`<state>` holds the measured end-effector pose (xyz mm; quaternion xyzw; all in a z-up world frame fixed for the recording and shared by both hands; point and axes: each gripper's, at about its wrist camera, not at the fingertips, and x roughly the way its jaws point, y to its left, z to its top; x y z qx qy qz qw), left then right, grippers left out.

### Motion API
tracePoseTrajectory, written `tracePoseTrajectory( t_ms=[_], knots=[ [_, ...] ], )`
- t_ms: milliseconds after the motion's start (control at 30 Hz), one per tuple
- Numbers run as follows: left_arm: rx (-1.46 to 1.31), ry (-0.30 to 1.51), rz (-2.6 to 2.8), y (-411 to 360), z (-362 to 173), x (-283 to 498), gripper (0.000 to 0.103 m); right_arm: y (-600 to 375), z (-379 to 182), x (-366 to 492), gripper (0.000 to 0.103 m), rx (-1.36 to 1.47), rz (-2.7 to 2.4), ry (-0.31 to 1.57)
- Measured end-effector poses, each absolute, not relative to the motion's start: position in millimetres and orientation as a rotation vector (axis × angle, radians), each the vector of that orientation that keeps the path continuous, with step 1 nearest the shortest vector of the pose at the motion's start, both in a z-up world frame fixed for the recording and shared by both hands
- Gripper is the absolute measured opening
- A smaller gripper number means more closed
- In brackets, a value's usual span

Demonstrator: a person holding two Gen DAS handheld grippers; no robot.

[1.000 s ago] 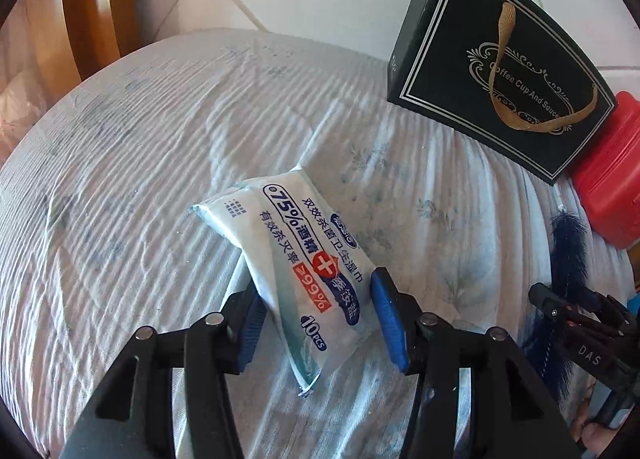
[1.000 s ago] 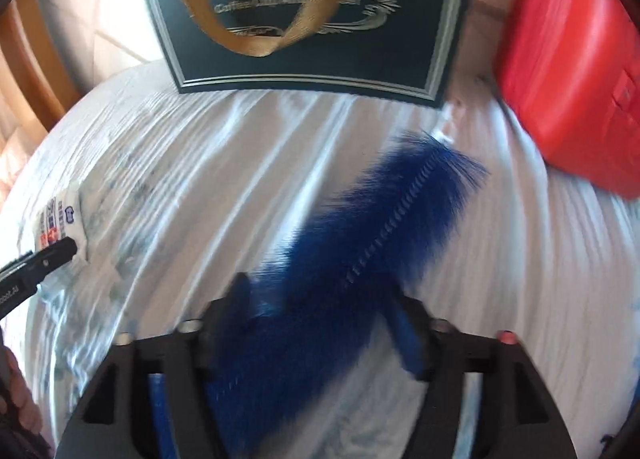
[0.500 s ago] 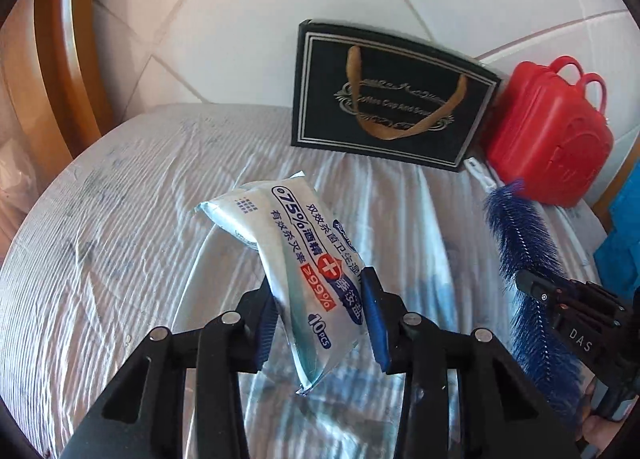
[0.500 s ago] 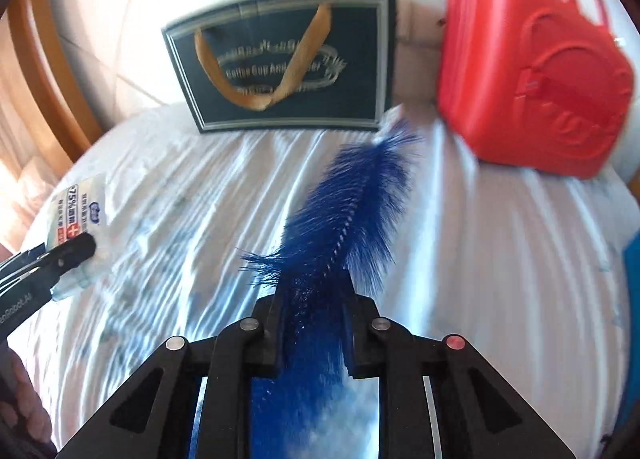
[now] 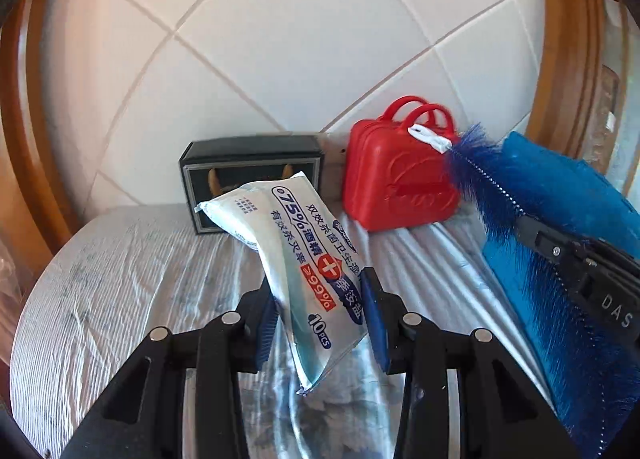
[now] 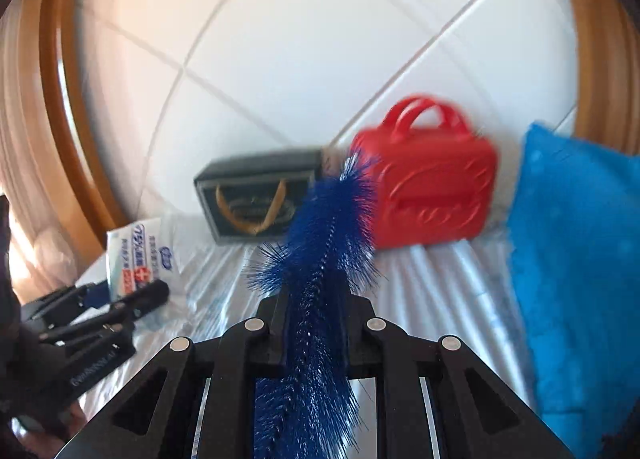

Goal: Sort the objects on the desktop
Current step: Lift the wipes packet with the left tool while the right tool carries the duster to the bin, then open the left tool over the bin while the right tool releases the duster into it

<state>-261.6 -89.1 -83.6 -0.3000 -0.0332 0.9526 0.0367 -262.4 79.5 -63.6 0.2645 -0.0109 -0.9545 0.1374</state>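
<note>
My left gripper (image 5: 320, 311) is shut on a white pack of alcohol wipes (image 5: 296, 255) with blue and red print, held up off the cloth-covered table (image 5: 132, 283). My right gripper (image 6: 316, 319) is shut on a blue bottle brush (image 6: 328, 243), whose bristled end points up toward the wall. The same brush (image 5: 480, 179), with a white tag at its tip, shows at the right of the left wrist view, and the wipes pack (image 6: 140, 255) at the left of the right wrist view. Both items hang in the air.
A black gift box (image 5: 248, 175) with a gold ribbon stands against the tiled wall at the table's back. A red plastic case (image 5: 396, 175) with handles stands to its right. A blue towel-like cloth (image 6: 576, 259) lies at the right. A wooden frame (image 5: 560, 39) flanks the wall.
Both grippers shut on their items and lifted them off the cloth. The views swung up from the tabletop to the wall; box and red case now look farther away.
</note>
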Motion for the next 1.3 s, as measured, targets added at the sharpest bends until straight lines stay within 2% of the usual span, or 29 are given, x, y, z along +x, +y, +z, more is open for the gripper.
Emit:
tracePoseTrajectory(
  t_ms=[200, 333, 467, 700, 833, 1100, 1167, 1233, 1300],
  knots=[
    [-0.746, -0.062, 2.778, 19.6, -20.1, -235.6, 0.038, 173.8, 19.9, -200.8, 0.017, 0.567, -2.963, -0.061],
    [-0.669, -0.028, 2.676, 105.3, 10.3, -219.7, 0.038, 243.0, 50.0, -171.0, 0.017, 0.529, -3.076, -0.072],
    [-0.644, 0.000, 2.578, 201.0, 27.4, -204.7, 0.038, 313.8, 59.7, -155.4, 0.017, 0.589, -3.154, -0.079],
    [-0.731, 0.106, 2.489, 339.0, 27.1, -195.8, 0.038, 411.2, 41.6, -155.3, 0.017, 0.738, -3.201, -0.139],
    [-0.808, 0.151, 2.463, 375.6, 19.0, -199.9, 0.038, 448.3, 31.5, -156.9, 0.017, 0.785, -3.182, -0.183],
    [-0.879, 0.263, 2.471, 390.3, 10.4, -200.7, 0.039, 480.6, 16.9, -164.3, 0.017, 0.826, -3.141, -0.232],
    [-0.895, 0.262, 2.472, 389.3, 11.3, -202.6, 0.040, 484.7, 14.5, -166.4, 0.019, 0.840, -3.130, -0.249],
    [-0.925, 0.254, 2.465, 388.5, 10.8, -204.5, 0.041, 489.9, 11.3, -170.7, 0.027, 0.863, -3.127, -0.268],
    [-0.949, 0.266, 2.476, 389.8, 9.2, -204.8, 0.050, 493.3, 7.9, -173.6, 0.034, 0.888, -3.122, -0.287]
  ],
)
